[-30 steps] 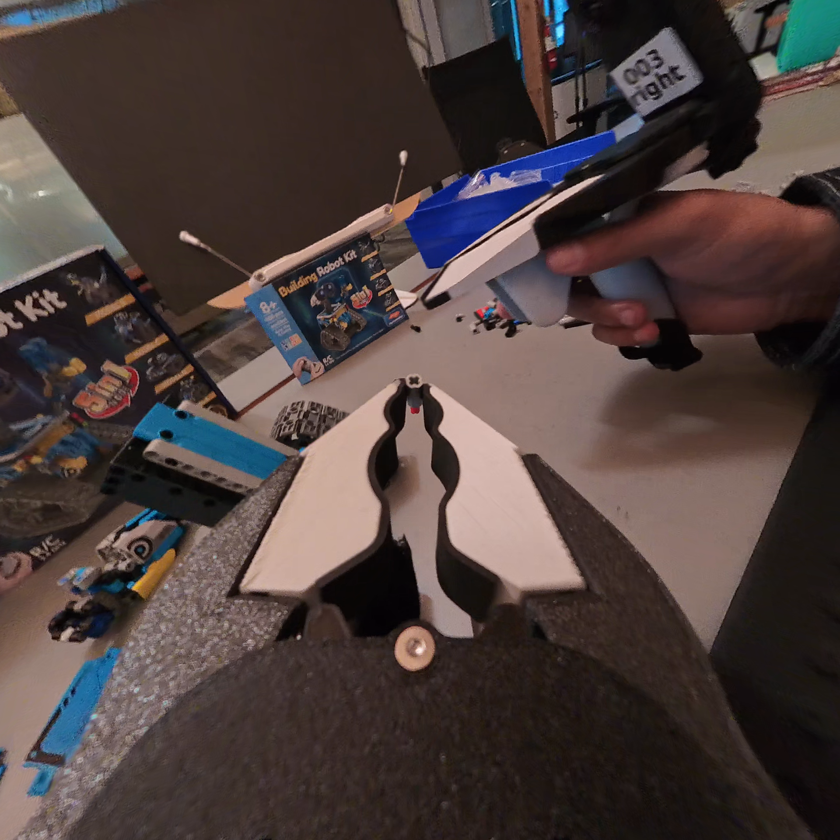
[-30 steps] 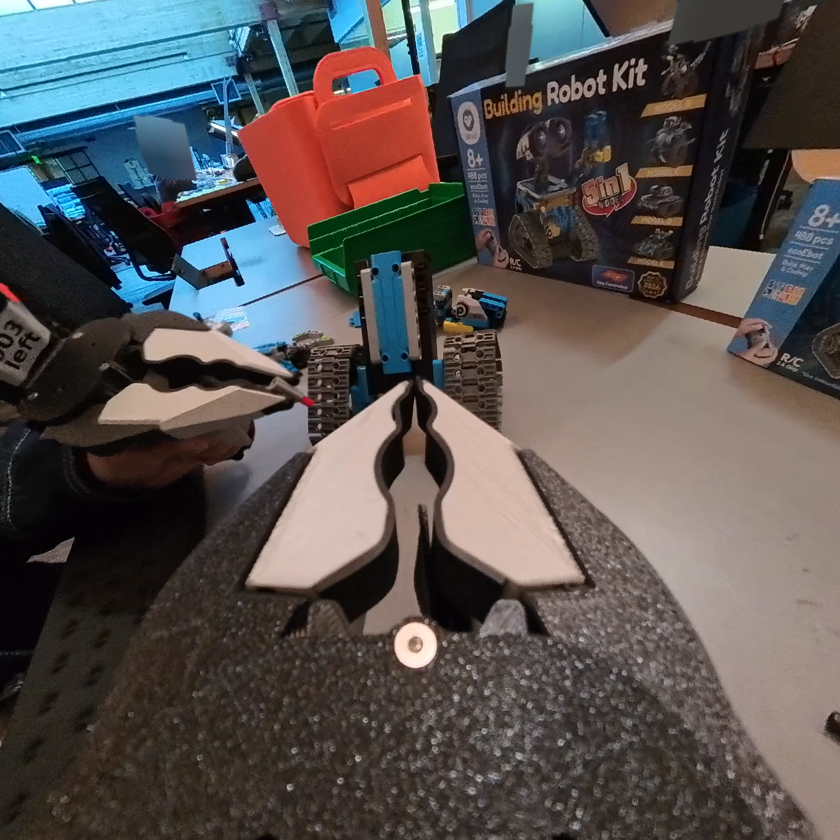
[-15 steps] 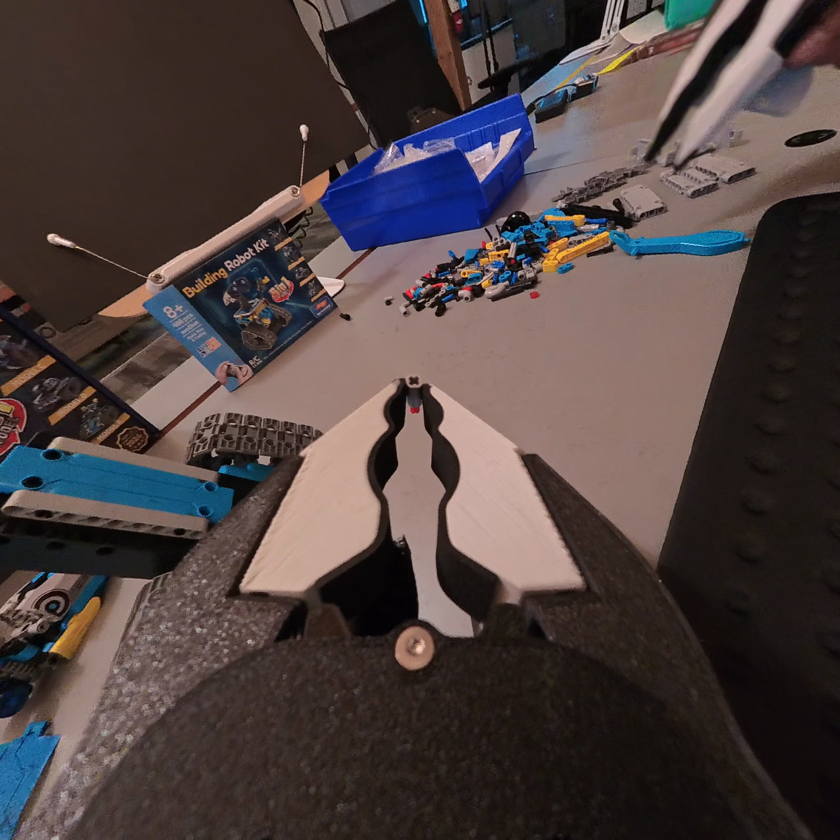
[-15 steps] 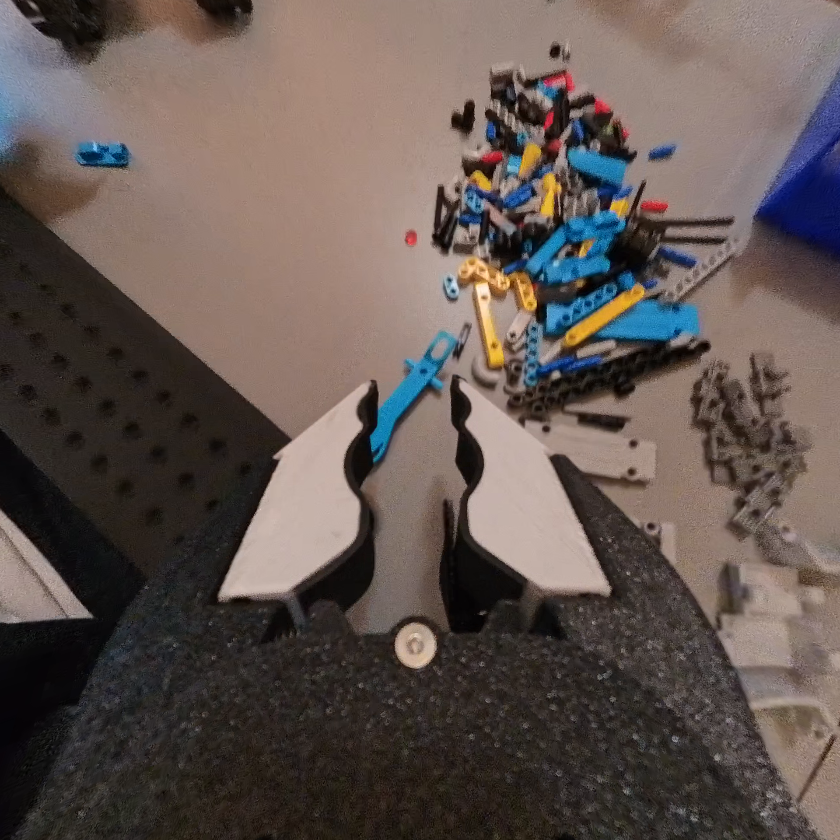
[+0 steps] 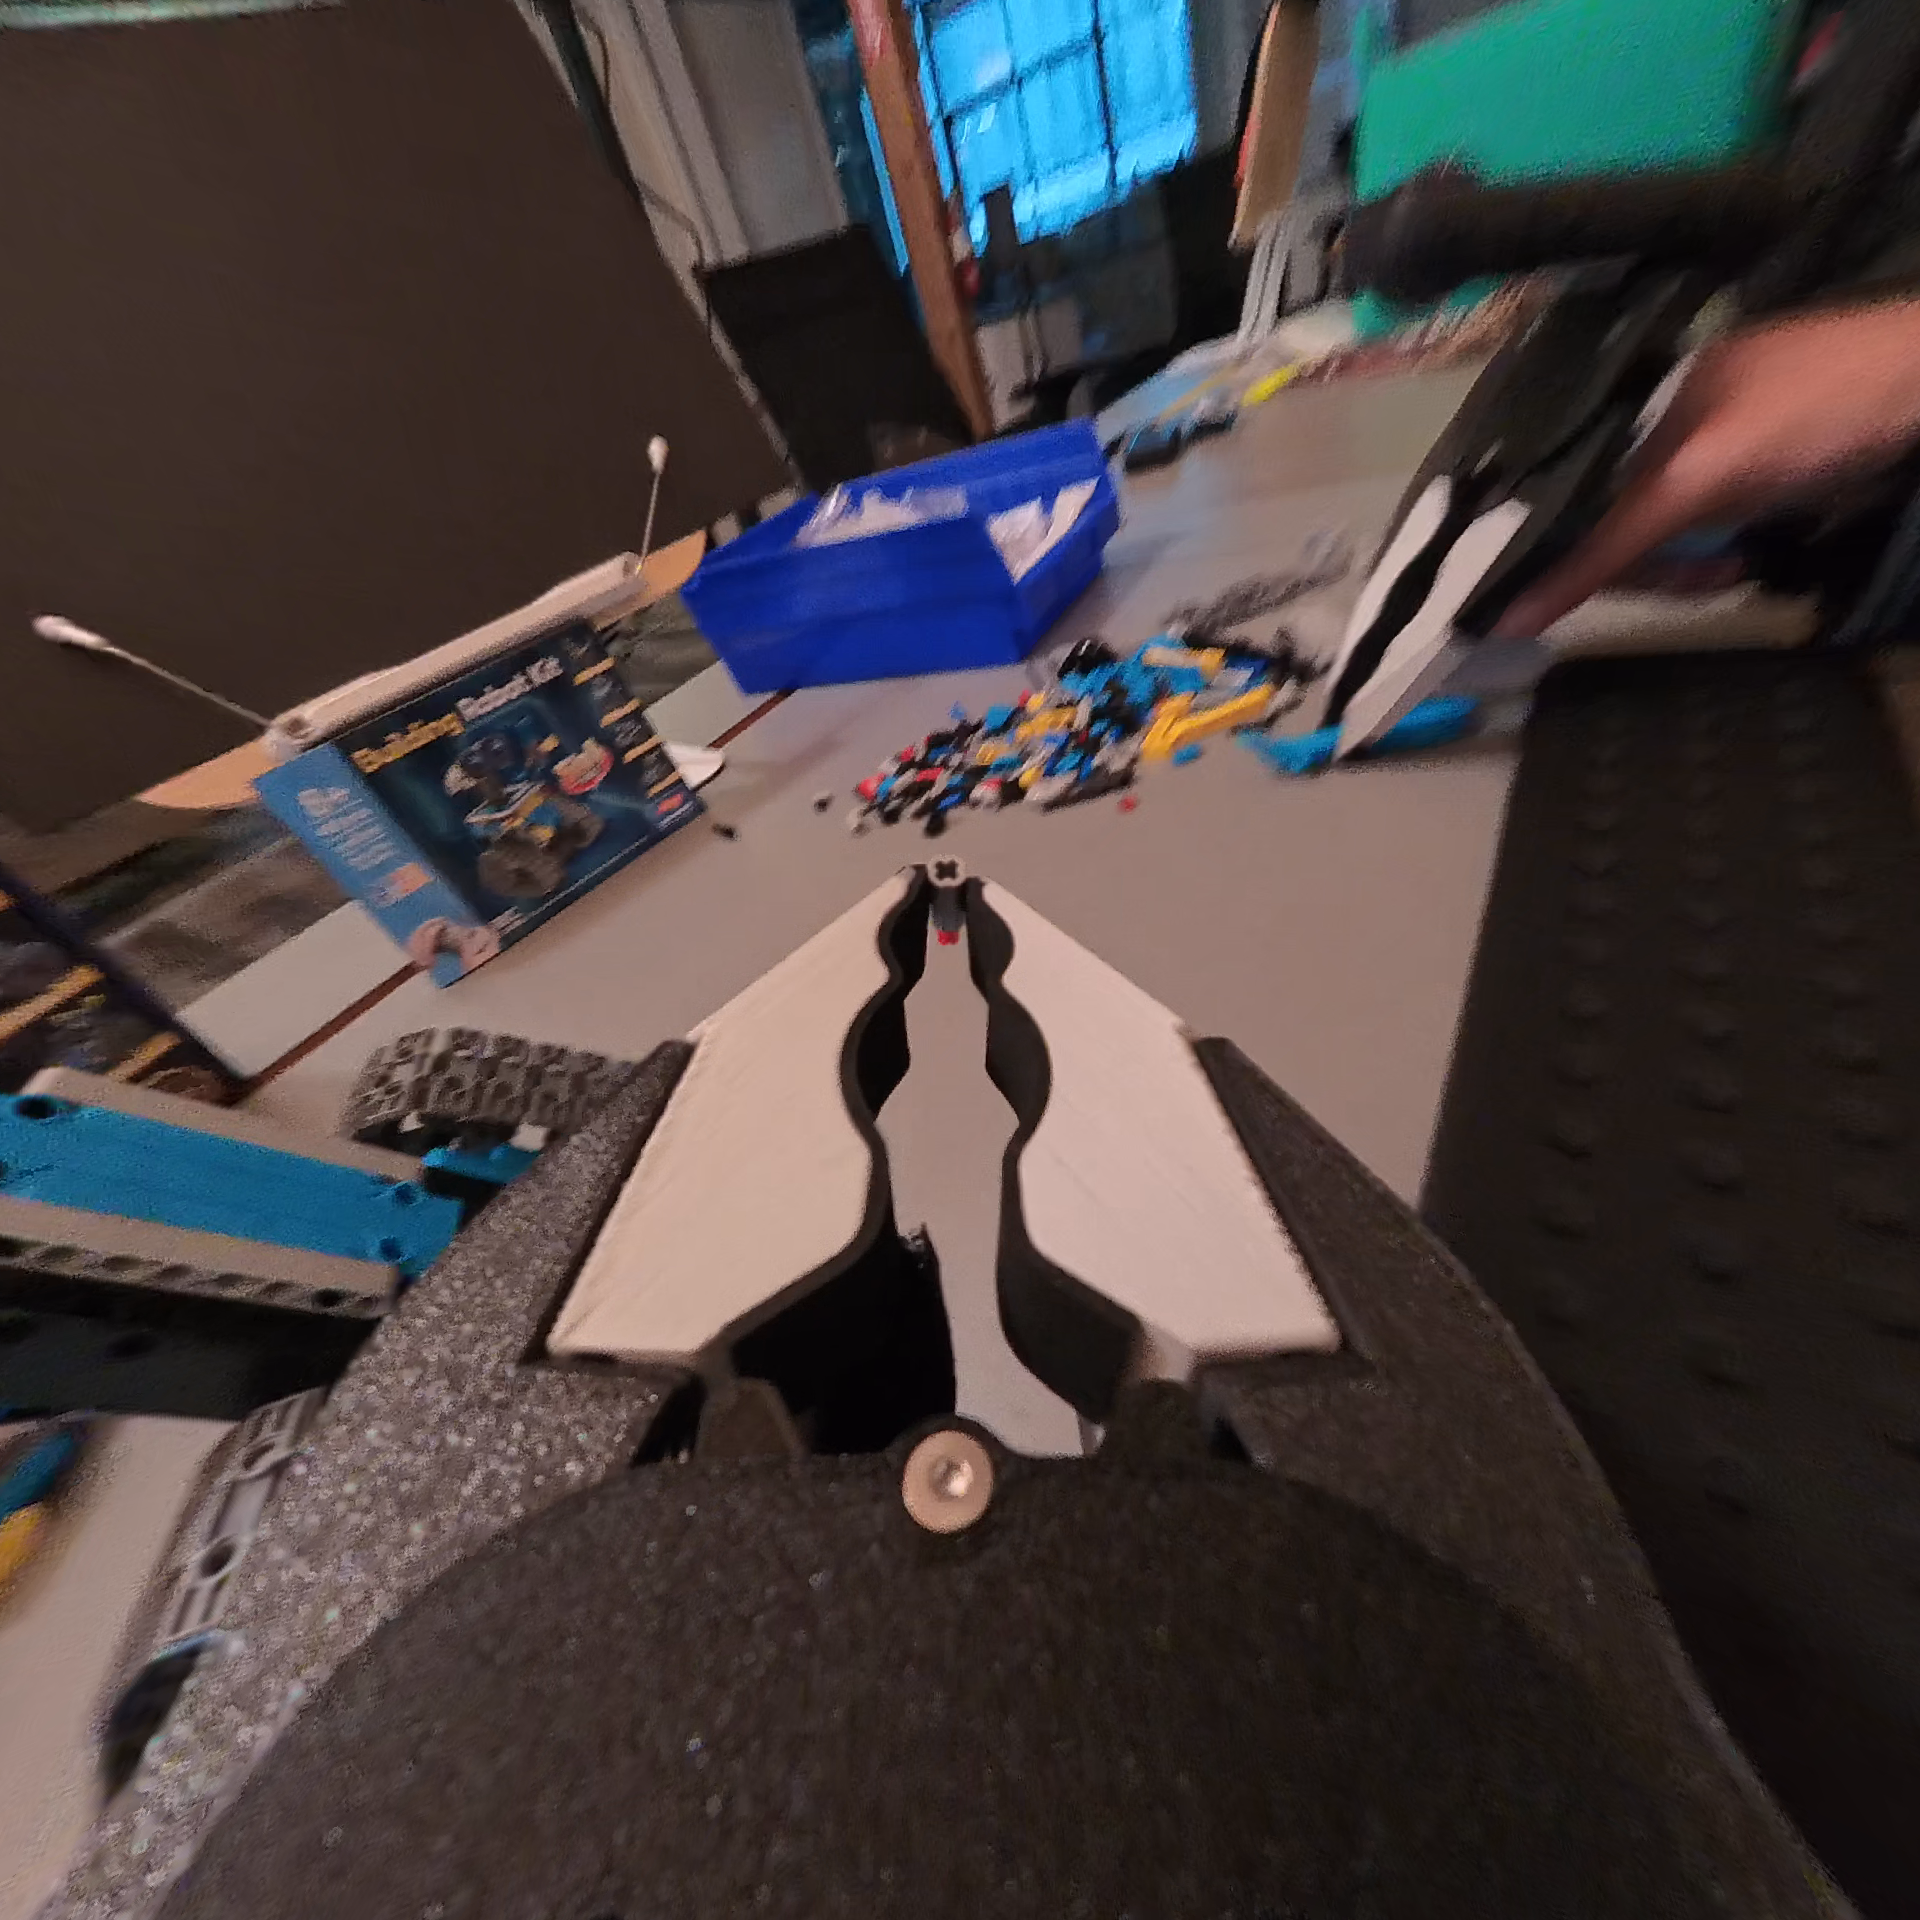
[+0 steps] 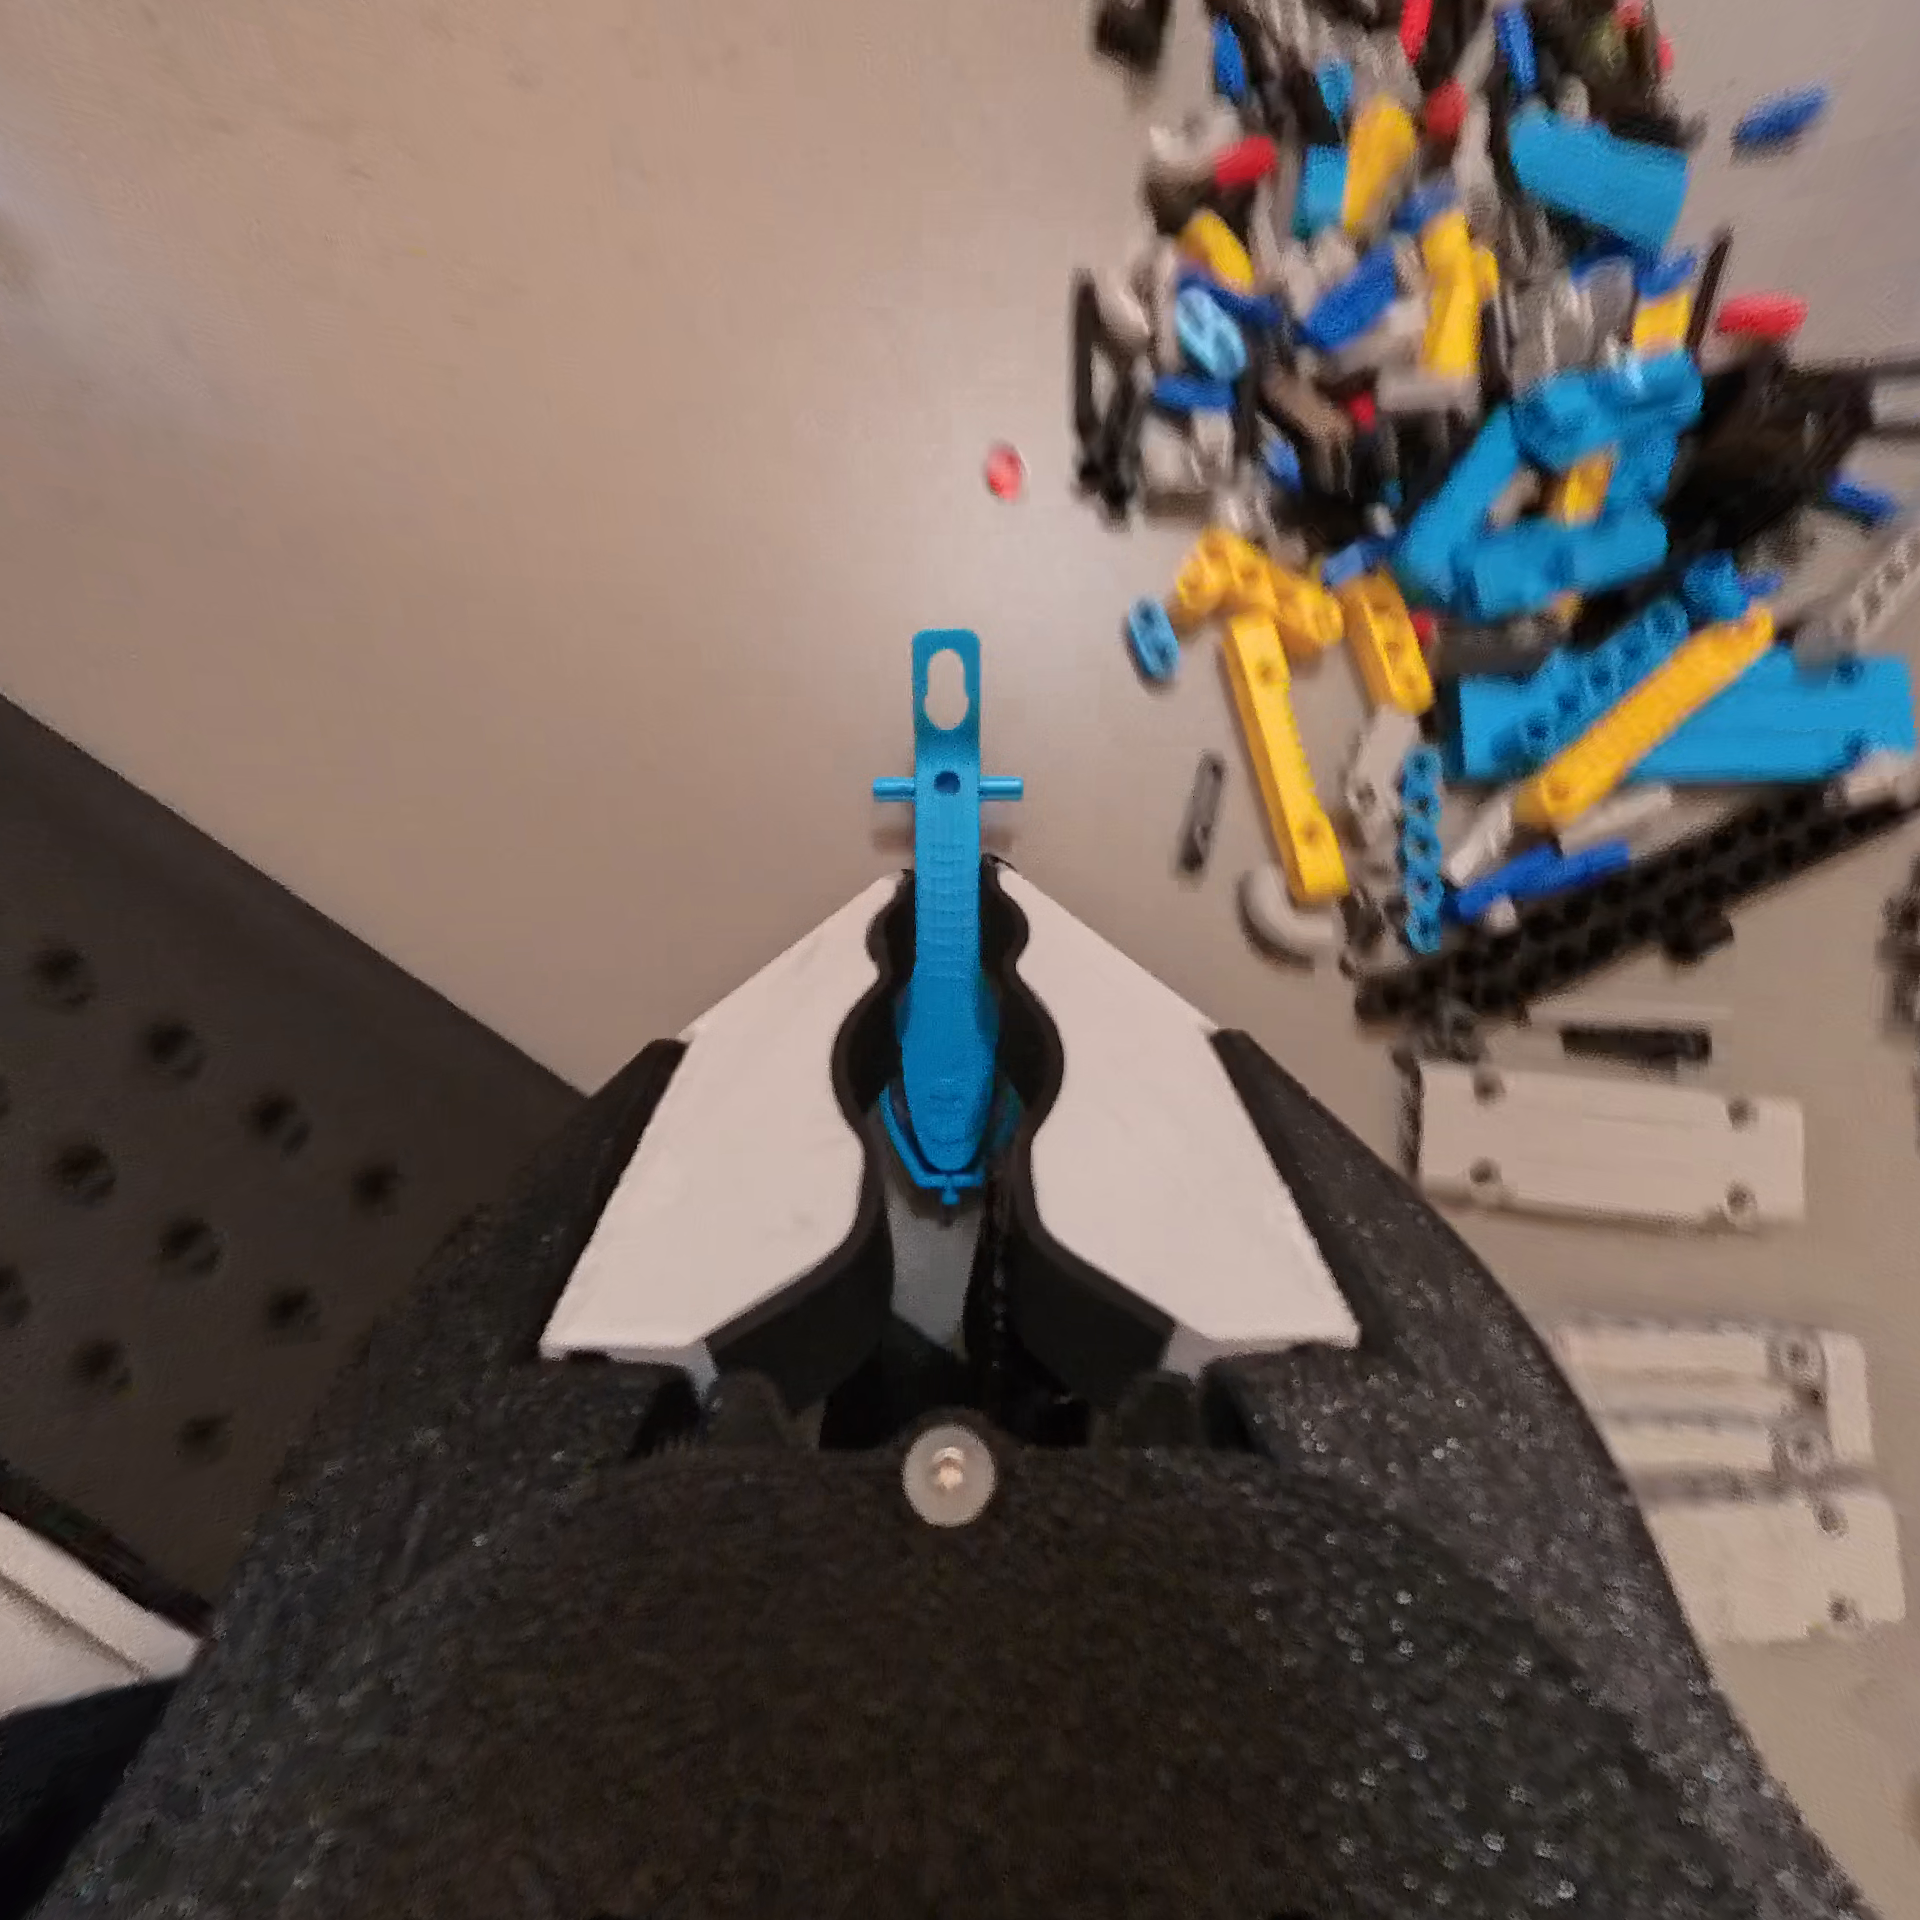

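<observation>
The right gripper [image 6: 948, 883] pinches the long blue plastic lever tool [image 6: 943, 935] low over the grey table [image 6: 520, 416] beside the heap of small coloured plastic bricks [image 6: 1507, 468], while the left gripper [image 5: 943, 883] clamps a small grey cross-ended pin [image 5: 943, 873]; firm, level grips seem wise.

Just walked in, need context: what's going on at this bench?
A person holds a gripper in each hand over a grey table. The right gripper is shut on a long blue plastic tool, just beside a pile of loose building pieces. The left gripper is shut on a small grey pin with a red end, near a partly built tracked model.
</observation>
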Tool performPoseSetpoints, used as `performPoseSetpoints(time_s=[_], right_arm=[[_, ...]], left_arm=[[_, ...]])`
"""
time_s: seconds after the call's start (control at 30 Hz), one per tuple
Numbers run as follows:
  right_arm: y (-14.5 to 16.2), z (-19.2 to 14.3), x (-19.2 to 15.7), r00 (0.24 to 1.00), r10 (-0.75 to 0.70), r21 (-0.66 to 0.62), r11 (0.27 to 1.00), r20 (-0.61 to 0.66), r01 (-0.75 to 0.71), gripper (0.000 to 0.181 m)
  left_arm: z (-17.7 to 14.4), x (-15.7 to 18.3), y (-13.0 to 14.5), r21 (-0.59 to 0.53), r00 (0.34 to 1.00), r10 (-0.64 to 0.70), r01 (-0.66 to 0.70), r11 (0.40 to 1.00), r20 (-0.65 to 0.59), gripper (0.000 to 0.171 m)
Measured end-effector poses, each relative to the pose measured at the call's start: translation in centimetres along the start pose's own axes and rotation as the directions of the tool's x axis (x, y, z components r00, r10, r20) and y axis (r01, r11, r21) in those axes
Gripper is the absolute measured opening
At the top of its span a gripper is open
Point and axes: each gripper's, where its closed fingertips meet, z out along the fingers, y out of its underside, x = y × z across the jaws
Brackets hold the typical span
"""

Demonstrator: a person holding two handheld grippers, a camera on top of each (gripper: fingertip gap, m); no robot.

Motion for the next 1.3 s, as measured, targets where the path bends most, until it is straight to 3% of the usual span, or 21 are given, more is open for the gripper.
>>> performPoseSetpoints(time_s=[0.1, 0.17, 0.23, 0.27, 0.33, 0.37, 0.43, 0.53, 0.6, 0.73, 0.87, 1.0, 1.17, 1.23, 1.3], right_arm=[[-7.0, -0.7, -6.0, 0.978, -0.028, 0.238, 0.971, 0.208, -0.023, 0.010], [-12.1, -1.7, -11.2, 0.909, -0.059, 0.377, 0.919, 0.413, -0.112, 0.010], [-16.8, -3.9, -16.1, 0.788, -0.195, 0.543, 0.815, 0.584, -0.201, 0.010], [-18.4, -5.2, -17.9, 0.735, -0.295, 0.635, 0.737, 0.611, -0.232, 0.010], [-20.3, -6.4, -19.6, 0.704, -0.421, 0.763, 0.588, 0.572, -0.269, 0.010], [-20.9, -5.8, -19.5, 0.725, -0.402, 0.776, 0.561, 0.559, -0.288, 0.010], [-21.0, -4.4, -19.1, 0.766, -0.329, 0.756, 0.586, 0.552, -0.293, 0.010], [-19.8, -3.6, -19.0, 0.847, -0.356, 0.805, 0.578, 0.395, -0.133, 0.009], [-18.7, -4.2, -20.3, 0.750, -0.390, 0.755, 0.619, 0.534, -0.216, 0.010], [-18.5, -4.8, -20.8, 0.413, -0.268, 0.457, 0.751, 0.870, -0.477, 0.010], [-18.7, -5.1, -19.7, 0.115, -0.134, 0.176, 0.767, 0.984, -0.617, 0.010], [-18.5, -3.4, -19.7, 0.038, -0.021, 0.040, 0.779, 0.999, -0.625, 0.010], [-18.8, -2.7, -19.0, 0.078, 0.004, 0.048, 0.759, 0.997, -0.649, 0.010], [-18.8, -1.3, -18.5, 0.236, 0.023, 0.137, 0.759, 0.971, -0.637, 0.011], [-18.6, 1.1, -17.3, 0.523, 0.043, 0.300, 0.777, 0.851, -0.553, 0.010]], left_arm=[[-0.9, -0.2, -1.9, 0.117, 0.985, -0.156, 0.164, 0.979, -0.074, 0.006], [-1.7, -0.4, -3.3, 0.201, 0.964, -0.232, 0.254, 0.946, -0.127, 0.005], [-2.5, -0.6, -4.5, 0.271, 0.943, -0.282, 0.323, 0.907, -0.179, 0.005], [-2.9, -0.8, -4.9, 0.295, 0.932, -0.302, 0.351, 0.889, -0.199, 0.005], [-3.4, -1.4, -5.2, 0.322, 0.920, -0.332, 0.385, 0.865, -0.206, 0.005], [-3.4, -1.7, -5.1, 0.322, 0.925, -0.333, 0.376, 0.869, -0.183, 0.005], [-2.9, -2.8, -3.7, 0.261, 0.964, -0.265, 0.261, 0.929, -0.024, 0.005], [-1.8, -3.0, -1.8, 0.098, 0.986, -0.017, 0.001, 0.995, 0.165, 0.005], [-1.2, -2.7, -0.9, 0.013, 0.974, 0.092, -0.097, 0.995, 0.205, 0.005], [-0.6, -2.7, 0.2, -0.074, 0.958, 0.172, -0.159, 0.984, 0.231, 0.005], [-0.6, -2.7, 0.4, -0.089, 0.957, 0.177, -0.160, 0.983, 0.230, 0.005], [-0.5, -2.6, 0.5, -0.084, 0.965, 0.154, -0.139, 0.987, 0.212, 0.005], [-0.7, -2.6, 0.1, -0.035, 0.980, 0.067, -0.061, 0.997, 0.185, 0.005], [-1.4, -3.2, -0.9, 0.080, 0.982, -0.141, 0.132, 0.988, 0.122, 0.005], [-2.6, -4.4, -2.2, 0.218, 0.919, -0.395, 0.386, 0.896, -0.006, 0.006]])
